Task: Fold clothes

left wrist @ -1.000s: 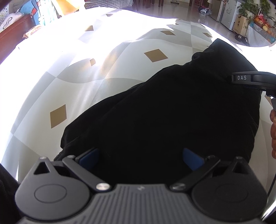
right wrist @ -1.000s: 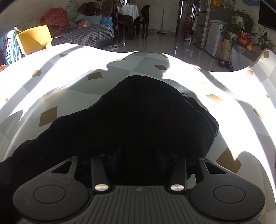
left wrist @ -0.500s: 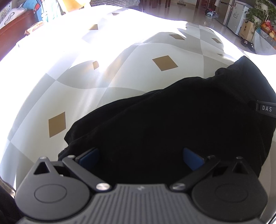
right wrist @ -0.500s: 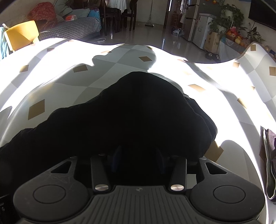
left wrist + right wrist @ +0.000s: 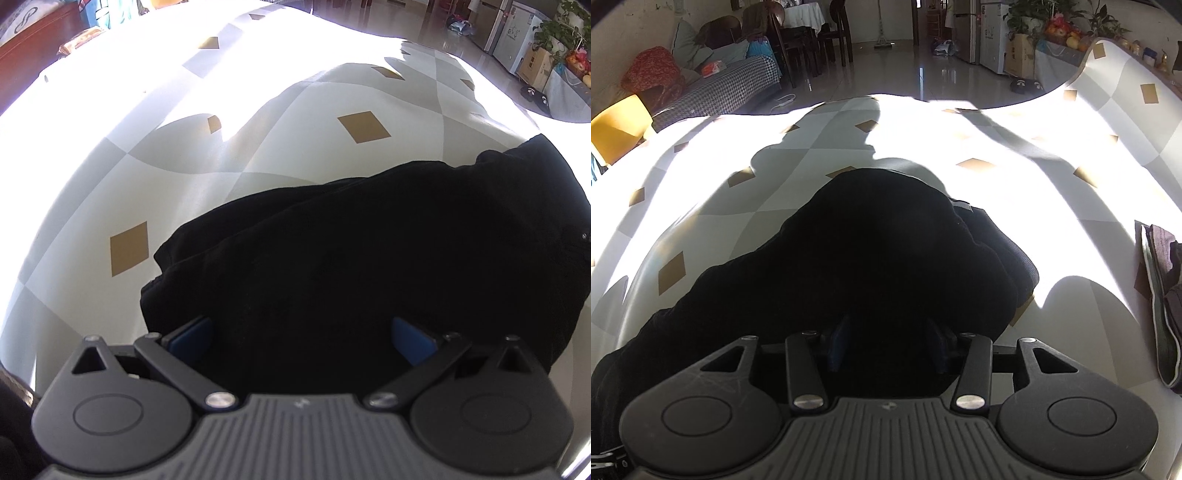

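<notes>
Right hand-held gripper (image 5: pixel 888 341) shifted sideways, opening, black garment (image 5: pixel 871 258) between

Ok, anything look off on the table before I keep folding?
Nothing damaged or spilled. The black garment lies bunched and uneven on the patterned tablecloth, not yet flat; folded clothes sit at the right edge.

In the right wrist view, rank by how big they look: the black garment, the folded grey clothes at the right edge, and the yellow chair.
1. black garment
2. folded grey clothes
3. yellow chair, though it stands farther away, so only apparent size.
</notes>
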Tool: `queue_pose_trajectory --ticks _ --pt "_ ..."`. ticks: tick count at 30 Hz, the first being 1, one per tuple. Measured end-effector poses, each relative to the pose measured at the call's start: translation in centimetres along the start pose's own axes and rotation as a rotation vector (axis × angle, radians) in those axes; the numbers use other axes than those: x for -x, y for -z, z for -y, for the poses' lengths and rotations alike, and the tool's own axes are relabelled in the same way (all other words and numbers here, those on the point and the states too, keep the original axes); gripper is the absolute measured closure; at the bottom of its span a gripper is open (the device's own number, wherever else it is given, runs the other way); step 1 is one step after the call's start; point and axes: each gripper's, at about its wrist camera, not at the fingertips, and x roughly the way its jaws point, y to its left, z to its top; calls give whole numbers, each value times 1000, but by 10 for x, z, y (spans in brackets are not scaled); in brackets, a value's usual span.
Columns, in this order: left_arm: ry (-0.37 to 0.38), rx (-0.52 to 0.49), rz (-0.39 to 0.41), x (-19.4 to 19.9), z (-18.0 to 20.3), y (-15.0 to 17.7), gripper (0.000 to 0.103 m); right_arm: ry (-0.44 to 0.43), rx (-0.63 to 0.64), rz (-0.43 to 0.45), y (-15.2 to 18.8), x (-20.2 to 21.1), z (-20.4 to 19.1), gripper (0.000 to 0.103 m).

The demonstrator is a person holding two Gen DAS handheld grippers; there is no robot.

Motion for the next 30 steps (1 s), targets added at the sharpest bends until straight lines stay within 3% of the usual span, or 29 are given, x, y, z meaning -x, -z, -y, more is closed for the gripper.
queue_pose_trajectory --ticks 6,12,20,24,26,28,30 --pt "48 -92 16 17 17 15 0 -7 -141 -35 -10 -6 33 58" --pt "80 -186 30 23 34 28 0 52 -134 -50 -14 -5 32 58" --pt "65 -249 39 20 43 38 0 194 -192 39 -5 6 31 52" --pt "54 -240 44 20 41 38 0 109 -256 -62 -2 -8 35 49" --pt "41 -225 46 19 39 36 0 98 -241 -38 1 -9 30 46" --pt "27 -204 48 19 35 35 0 110 -220 -11 3 -10 27 50" --pt "12 -180 49 17 30 32 0 147 -199 3 4 -11 25 63"
